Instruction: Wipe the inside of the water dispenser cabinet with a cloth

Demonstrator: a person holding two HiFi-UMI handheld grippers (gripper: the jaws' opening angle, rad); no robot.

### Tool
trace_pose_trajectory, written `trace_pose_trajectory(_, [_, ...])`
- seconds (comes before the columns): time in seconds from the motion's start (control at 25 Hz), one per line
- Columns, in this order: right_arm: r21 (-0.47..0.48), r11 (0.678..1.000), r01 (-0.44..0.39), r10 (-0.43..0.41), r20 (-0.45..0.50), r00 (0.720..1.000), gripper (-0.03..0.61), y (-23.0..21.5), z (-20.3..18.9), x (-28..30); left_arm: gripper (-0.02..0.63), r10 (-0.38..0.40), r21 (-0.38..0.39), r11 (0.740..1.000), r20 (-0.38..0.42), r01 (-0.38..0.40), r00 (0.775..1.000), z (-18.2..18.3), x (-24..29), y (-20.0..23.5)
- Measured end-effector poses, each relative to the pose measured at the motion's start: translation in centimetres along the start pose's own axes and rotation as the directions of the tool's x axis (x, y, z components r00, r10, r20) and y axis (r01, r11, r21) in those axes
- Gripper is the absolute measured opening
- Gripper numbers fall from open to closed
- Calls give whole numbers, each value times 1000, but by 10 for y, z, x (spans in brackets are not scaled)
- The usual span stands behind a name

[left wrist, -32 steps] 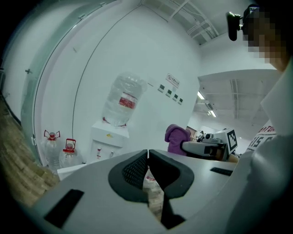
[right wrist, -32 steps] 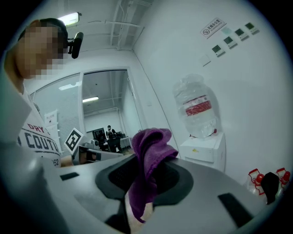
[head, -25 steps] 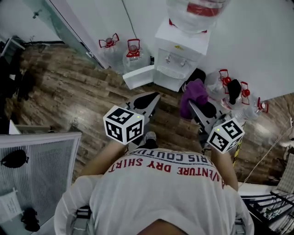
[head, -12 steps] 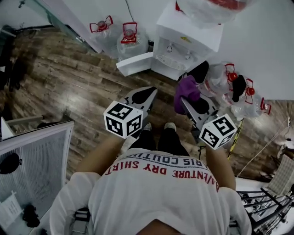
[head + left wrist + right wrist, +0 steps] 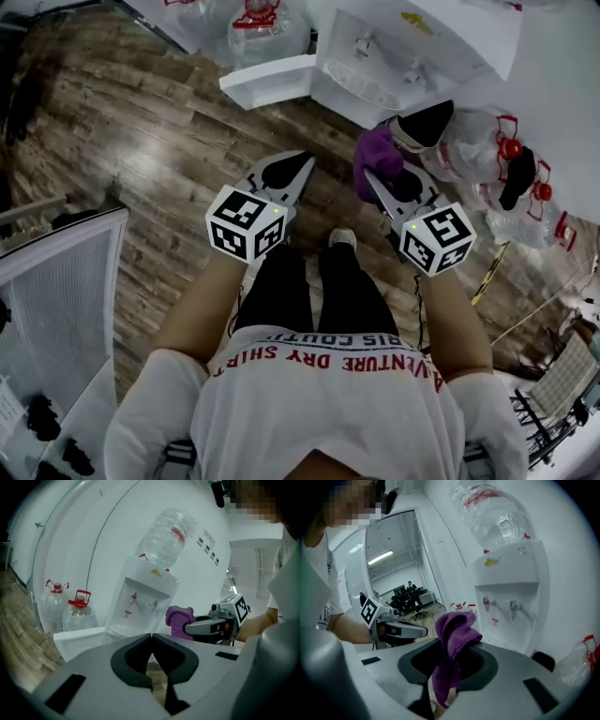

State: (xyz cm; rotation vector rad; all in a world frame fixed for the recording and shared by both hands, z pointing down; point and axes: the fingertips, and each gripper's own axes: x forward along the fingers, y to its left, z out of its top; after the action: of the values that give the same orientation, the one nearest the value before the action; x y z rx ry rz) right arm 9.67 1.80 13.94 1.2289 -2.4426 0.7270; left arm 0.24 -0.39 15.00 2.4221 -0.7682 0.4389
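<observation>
The white water dispenser [image 5: 403, 52] stands against the wall with a large bottle [image 5: 166, 538] upturned on top. Its lower cabinet door [image 5: 267, 82] hangs open to the left. My right gripper [image 5: 371, 176] is shut on a purple cloth [image 5: 377, 153] a short way in front of the dispenser. In the right gripper view the cloth [image 5: 451, 641] drapes out of the jaws. My left gripper [image 5: 302, 162] is shut and holds nothing, level with the right one; its tips [image 5: 151, 635] meet before the open door [image 5: 79, 639].
Water jugs with red handles [image 5: 77, 613] stand left of the dispenser, and several more [image 5: 492, 150] lie to its right beside a black object [image 5: 427, 122]. A white mesh panel [image 5: 56, 281] is at the left. The person's shoe [image 5: 342, 239] is on the wood floor.
The person has stepped toward the dispenser, so both grippers are nearer to it. The right gripper still holds the purple cloth and the left stays shut.
</observation>
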Motion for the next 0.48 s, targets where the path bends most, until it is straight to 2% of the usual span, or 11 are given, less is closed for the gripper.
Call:
trace_pose_trajectory(0.16, [-46,999,-6,5,-17,1000,106,-38,-66,53,34,32,-17,999,20,-32,999,-62,46,48])
trace_pose_trajectory(0.32, [-81,997,5,-7,-18,1000,106,-82,-134,110,34,55,27,998,7,-55,998,-120,94,99])
trace_pose_trajectory(0.48, [-141,990,5,-9,-27,1000,106,-124,-190,166,34,43,63,997,14,-44,999,-163,140,142])
